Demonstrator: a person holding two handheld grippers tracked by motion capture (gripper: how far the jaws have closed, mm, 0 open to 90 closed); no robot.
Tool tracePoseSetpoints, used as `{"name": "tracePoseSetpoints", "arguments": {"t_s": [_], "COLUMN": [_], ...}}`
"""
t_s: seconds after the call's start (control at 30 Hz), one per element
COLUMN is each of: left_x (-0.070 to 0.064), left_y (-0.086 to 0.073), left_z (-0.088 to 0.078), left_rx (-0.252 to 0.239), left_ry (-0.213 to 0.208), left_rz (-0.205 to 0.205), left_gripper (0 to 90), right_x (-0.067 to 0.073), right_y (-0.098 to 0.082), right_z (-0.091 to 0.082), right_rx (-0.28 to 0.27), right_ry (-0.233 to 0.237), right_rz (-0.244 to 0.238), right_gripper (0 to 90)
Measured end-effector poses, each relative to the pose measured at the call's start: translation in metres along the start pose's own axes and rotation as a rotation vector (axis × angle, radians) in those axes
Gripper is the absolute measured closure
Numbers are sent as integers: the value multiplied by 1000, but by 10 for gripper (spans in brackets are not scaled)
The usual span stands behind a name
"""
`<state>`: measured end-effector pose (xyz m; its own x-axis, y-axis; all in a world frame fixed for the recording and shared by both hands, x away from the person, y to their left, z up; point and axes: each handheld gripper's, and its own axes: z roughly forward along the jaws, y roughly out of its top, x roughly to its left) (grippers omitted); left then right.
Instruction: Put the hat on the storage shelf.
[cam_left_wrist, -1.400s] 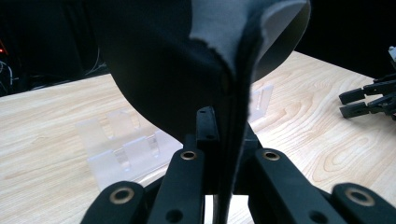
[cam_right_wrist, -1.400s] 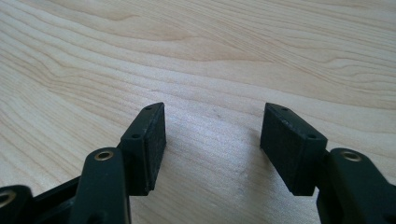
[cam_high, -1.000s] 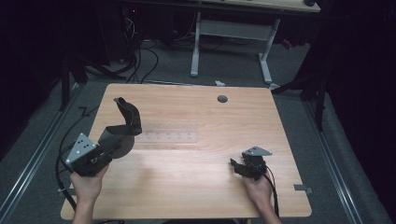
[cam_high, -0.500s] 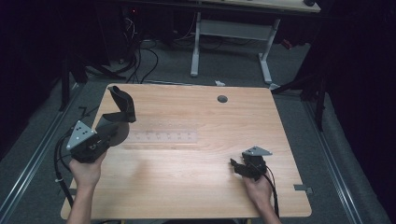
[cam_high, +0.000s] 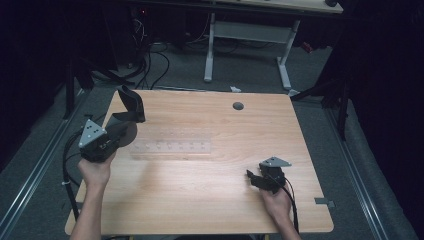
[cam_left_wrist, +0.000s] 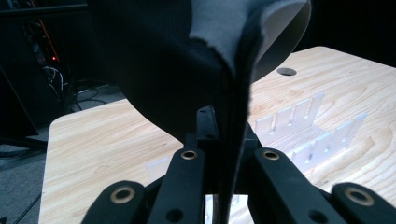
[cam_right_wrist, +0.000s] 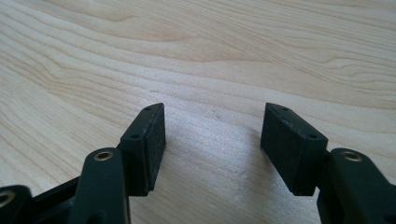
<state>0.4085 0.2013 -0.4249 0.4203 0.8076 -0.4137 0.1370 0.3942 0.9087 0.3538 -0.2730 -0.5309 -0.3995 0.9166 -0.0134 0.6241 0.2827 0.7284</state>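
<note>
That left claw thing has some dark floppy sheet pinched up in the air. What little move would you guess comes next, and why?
Probably carry the dark sheet right and lower it toward the clear slotted rack. The left gripper is shut on its edge, it hangs off the table, and the right gripper rests open.

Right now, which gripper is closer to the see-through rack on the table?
Left. The left gripper, holding dark cloth, is beside the clear rack; the right gripper sits farther away toward the table's near right.

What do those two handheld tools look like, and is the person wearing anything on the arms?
Both are black. The left gripper and the right gripper each carry a grey three-cornered plate on top and trail a black cable. Close up, the right gripper's fingers are flat rectangular black pads on black links with brass-coloured rivets. The forearms are bare: no sleeves or gloves show.
</note>
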Motion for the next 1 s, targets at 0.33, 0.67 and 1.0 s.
{"name": "tracePoseSetpoints", "arguments": {"t_s": [0.33, 0.67, 1.0], "left_x": [9, 16, 17], "left_y": [-7, -14, -22], "left_z": [13, 23, 29], "left_rx": [13, 24, 36], "left_ry": [17, 41, 64], "left_rz": [3, 1, 16], "left_gripper": [864, 864, 864], "right_x": [0, 0, 0], "right_y": [0, 0, 0], "right_z": [0, 0, 0], "right_rx": [0, 0, 1], "right_ry": [-1, -1, -3], "right_rz": [-2, -3, -4], "right_gripper": [404, 404, 404]}}
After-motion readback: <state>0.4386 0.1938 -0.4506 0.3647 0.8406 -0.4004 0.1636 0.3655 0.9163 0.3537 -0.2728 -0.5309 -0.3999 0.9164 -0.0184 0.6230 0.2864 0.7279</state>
